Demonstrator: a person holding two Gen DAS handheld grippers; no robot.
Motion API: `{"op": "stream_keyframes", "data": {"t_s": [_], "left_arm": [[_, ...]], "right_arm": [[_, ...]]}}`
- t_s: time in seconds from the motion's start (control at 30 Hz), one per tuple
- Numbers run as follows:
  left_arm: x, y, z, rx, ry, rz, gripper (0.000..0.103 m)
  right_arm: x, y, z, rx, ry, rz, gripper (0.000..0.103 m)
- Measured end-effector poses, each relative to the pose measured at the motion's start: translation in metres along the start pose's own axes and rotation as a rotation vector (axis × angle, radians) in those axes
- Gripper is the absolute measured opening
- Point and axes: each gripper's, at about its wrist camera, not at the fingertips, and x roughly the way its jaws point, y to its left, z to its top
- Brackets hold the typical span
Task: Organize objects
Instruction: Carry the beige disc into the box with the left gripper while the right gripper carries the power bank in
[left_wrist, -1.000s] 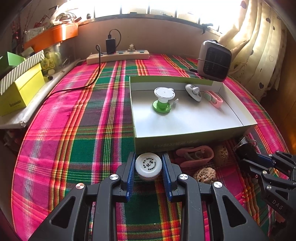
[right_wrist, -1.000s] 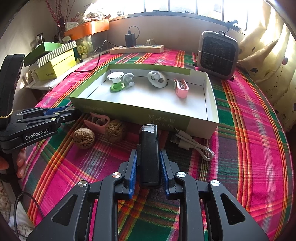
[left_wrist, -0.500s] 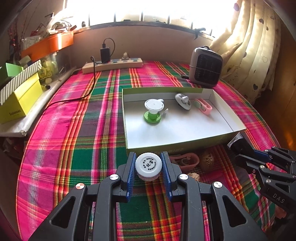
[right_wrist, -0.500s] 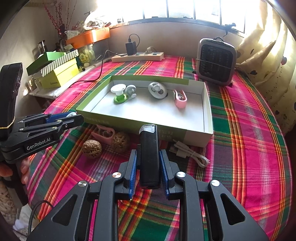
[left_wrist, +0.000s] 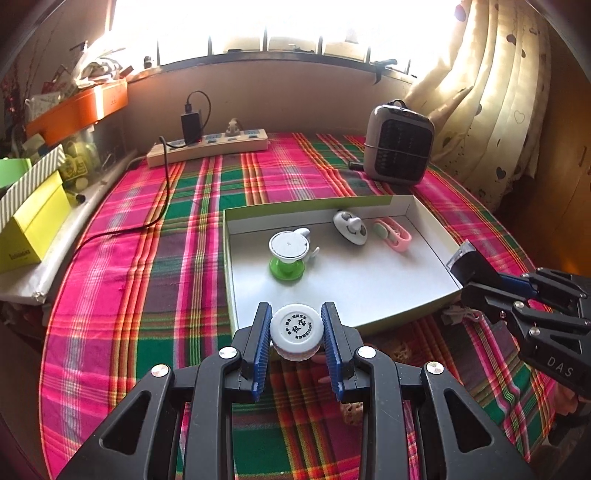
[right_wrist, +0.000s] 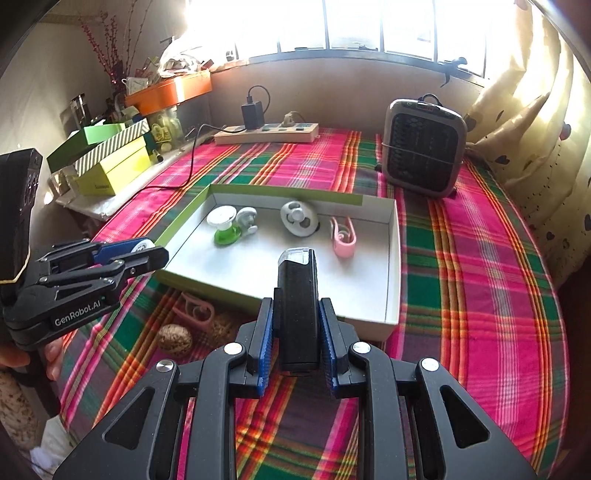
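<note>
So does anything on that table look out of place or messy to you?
A few strays lie on the cloth outside the box: a pink clip, two walnuts and a white cable. Nothing looks spilled or broken.

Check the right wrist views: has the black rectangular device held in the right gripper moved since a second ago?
Yes. The black rectangular device, clamped in the right gripper, has risen toward the open cardboard tray; its clear tip now overlaps the tray floor instead of the near wall.

Two claws, left (left_wrist: 295, 332) and right (right_wrist: 297, 325), each hold one thing: one white-capped bottle (left_wrist: 295, 326), one black device (right_wrist: 298, 306). At twelve o'clock, one box (right_wrist: 391, 258) holds four small gadgets; two walnuts (right_wrist: 174, 338) at nine o'clock
</note>
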Motion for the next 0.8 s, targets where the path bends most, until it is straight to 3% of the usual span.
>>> {"op": "stream_keyframes", "data": {"t_s": [0.47, 0.8], "left_arm": [[0.027, 0.003, 0.019, 0.017, 0.023, 0.000, 0.025], [0.046, 0.008, 0.026, 0.004, 0.045, -0.005, 0.025]], "right_arm": [[0.040, -0.020, 0.033, -0.034, 0.085, 0.028, 0.024], [0.071, -0.030, 0.039, -0.040, 0.148, 0.039, 0.024]]}}
